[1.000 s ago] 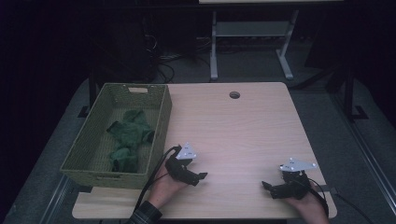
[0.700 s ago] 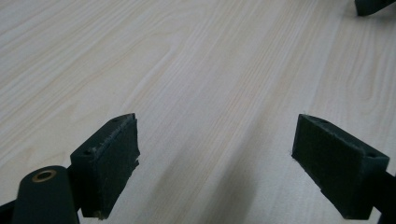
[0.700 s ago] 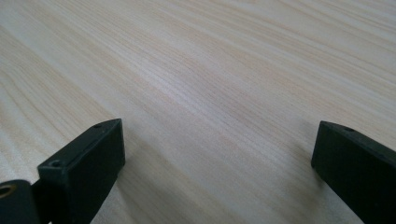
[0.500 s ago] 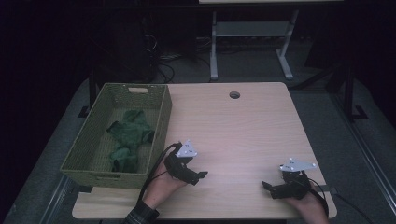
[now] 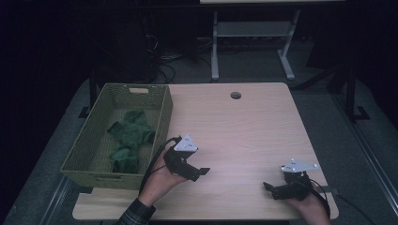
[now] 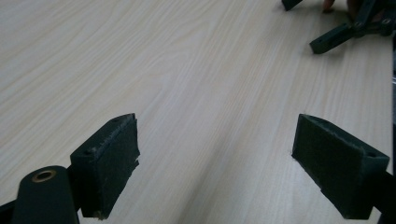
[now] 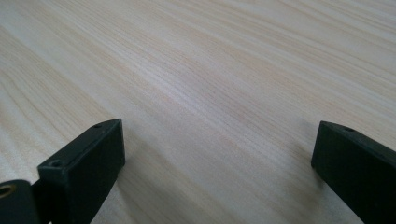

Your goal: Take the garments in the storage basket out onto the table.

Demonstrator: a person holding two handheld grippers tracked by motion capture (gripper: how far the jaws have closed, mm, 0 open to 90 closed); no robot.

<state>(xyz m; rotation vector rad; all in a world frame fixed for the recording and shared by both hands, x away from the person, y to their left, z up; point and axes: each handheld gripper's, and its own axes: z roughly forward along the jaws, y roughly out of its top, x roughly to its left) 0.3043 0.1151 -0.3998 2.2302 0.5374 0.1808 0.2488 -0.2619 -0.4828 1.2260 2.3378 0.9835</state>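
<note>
— Which gripper is nearer the green cloth (image 5: pixel 129 138)?
— Your left gripper (image 5: pixel 199 172), jaws wide and empty. The cloth lies to its left, inside the basket (image 5: pixel 162 117). Your right gripper (image 5: pixel 268 187), also wide, sits well apart.

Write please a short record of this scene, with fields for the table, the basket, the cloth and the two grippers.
table: light wood table, round hole near far edge
basket: woven green basket on table's left side
cloth: green cloth crumpled inside basket
left gripper: left gripper beside basket, jaws wide open, holding nothing
right gripper: right gripper near front right corner, jaws open, holding nothing
</note>
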